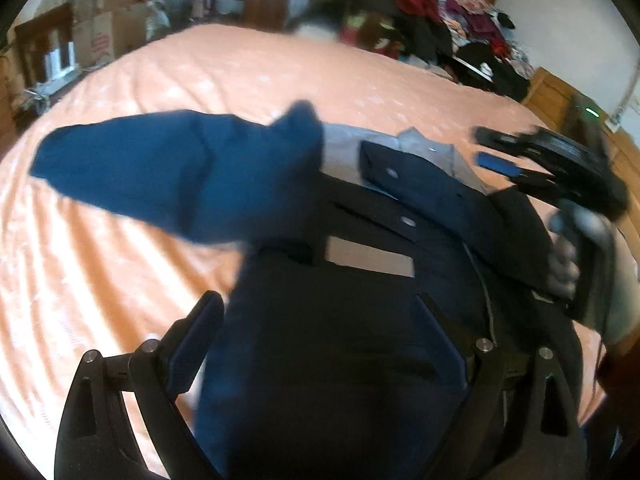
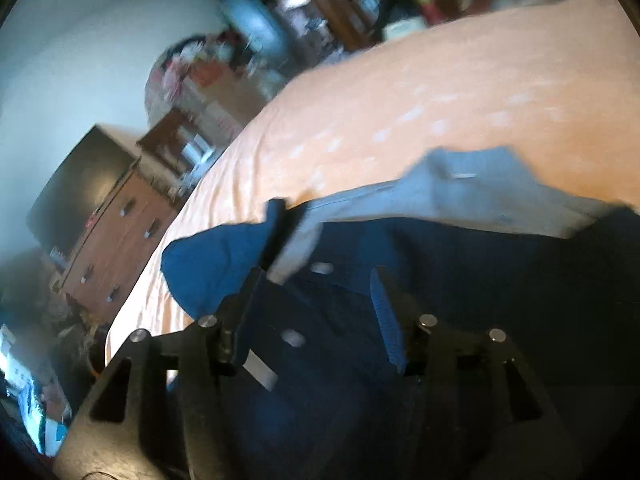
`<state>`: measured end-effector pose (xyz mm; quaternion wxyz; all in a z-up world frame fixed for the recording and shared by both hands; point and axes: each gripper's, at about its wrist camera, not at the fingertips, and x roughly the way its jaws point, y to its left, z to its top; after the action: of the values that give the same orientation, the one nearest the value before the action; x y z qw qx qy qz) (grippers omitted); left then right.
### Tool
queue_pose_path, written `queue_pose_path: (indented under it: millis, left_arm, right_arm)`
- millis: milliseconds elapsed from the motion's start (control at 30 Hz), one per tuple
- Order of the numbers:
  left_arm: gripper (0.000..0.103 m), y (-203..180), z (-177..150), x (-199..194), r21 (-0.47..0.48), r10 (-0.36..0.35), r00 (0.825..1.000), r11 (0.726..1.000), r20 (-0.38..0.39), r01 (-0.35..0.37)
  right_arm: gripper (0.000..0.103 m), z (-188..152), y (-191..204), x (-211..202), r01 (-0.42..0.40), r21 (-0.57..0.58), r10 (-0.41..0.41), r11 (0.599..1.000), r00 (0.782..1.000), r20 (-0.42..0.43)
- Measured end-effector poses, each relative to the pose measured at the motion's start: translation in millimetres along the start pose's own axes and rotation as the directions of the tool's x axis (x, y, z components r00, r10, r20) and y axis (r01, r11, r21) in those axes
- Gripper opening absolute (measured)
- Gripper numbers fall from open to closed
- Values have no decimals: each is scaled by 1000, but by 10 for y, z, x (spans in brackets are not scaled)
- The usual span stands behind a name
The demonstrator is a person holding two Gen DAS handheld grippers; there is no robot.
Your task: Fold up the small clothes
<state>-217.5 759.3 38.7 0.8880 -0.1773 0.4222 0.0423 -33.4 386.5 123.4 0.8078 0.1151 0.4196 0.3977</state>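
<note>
We see the navy jacket (image 1: 360, 320) lying on the orange bedsheet (image 1: 120, 260), grey lining (image 1: 348, 148) exposed at the collar end. In the left wrist view its body runs from the bottom of frame up toward the collar at upper right, and 1 sleeve (image 1: 140, 176) sticks out to the left, roughly crosswise to the body, cuff end pointing left. 2 snap buttons (image 1: 408, 221) and a pale label (image 1: 368, 258) show on the open front.

Left gripper (image 1: 320, 340): jaws spread wide, 1 finger on each side of the jacket body, fabric between them but not pinched.

Right gripper (image 2: 320, 280): jaws also apart over the jacket; its left finger reaches up by the edge of the grey lining (image 2: 460, 192). We can't tell if it touches cloth; heavy motion blur.

Only the left wrist view shows the right gripper from outside (image 1: 540, 160), with a hand (image 1: 564, 264) on its handle, hanging above the collar end, plus a clothes pile (image 1: 440, 20) behind the bed. Only the right wrist view shows a wooden dresser (image 2: 120, 240) beside the bed and a dark screen (image 2: 80, 184) on top of it.
</note>
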Motion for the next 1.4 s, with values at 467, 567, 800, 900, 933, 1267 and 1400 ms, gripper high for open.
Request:
queue_pose_path:
  millis: [467,567,800,900,933,1267,1400]
  left_arm:
    - [68,-535,517,858,-66,-241,964,970,-108,235]
    - [63,-525,692,1196,-127,-235,960,968,-151,217]
    - [56,-529,952,1560,-177,-184,972,972,-144,158]
    - [43,-517,992,1671,-201,-162,978,970,-131,134]
    - [37,-495,998,1700,-214,-162,979,968,-122,133]
    - [3,-317,964,1199,-192,-144,989,970,30,147]
    - [3,-108,821,1469,-250,-157,987,957,-28,145]
  right_arm:
    - [44,-878,-1987,-1291,296,387,-330,873,944,23]
    - [49,-921,-1986,-1250,293,366,-328,883,944,36]
    - [51,-956,-2095,-1221,234,388,-279,891,958,63]
    - [53,-985,-2063,-1182,237,377,-282,895,957,67]
    - [54,-987,-2058,-1185,239,373,-282,897,957,67]
    - [65,-898,-1805,-1503,241,263,-275,934,956,99]
    - [40,-655,-1828,-1437,281,204,-306,938,947,103]
